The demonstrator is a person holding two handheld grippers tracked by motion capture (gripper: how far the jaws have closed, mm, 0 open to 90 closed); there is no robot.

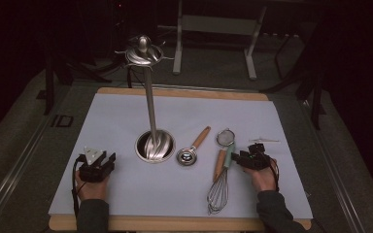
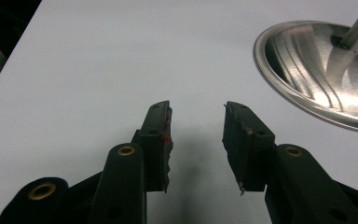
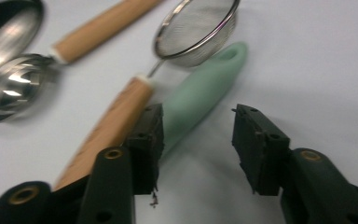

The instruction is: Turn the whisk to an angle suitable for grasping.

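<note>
At the left of the table (image 1: 116,194), which is covered by a pale sheet, the left gripper (image 1: 97,164) rests in the person's hand on bare surface, well apart from the utensils. In the left gripper view its fingers (image 2: 156,140) stand apart with nothing between them; the rim of the metal stand (image 2: 307,70) shows off to one side.

Further right, that stand (image 1: 154,144) has a round steel base, a tall pole and a hooked crown on top. Just beside the base lies a measuring spoon (image 1: 193,149) with a wooden handle. Next comes a small mesh strainer (image 1: 225,137) with a wooden handle of its own, then a wire whisk (image 1: 218,194) whose loops point toward the person.

At the right, the right gripper (image 1: 250,158) sits by the green handle (image 3: 200,93). In the right gripper view its fingers (image 3: 256,140) are spread wide; the green handle's lower end runs in beside one finger, but neither pad presses on it, so nothing is gripped. The strainer's wooden handle lies just alongside, touching or nearly so.

Judging by this, the step in hand looks like lining up a pick of the green-handled utensil, probably to hang it on the stand. The next move calls for bringing the open fingers squarely across the green handle alone, keeping the wooden handle out of the bite, and then closing.
</note>
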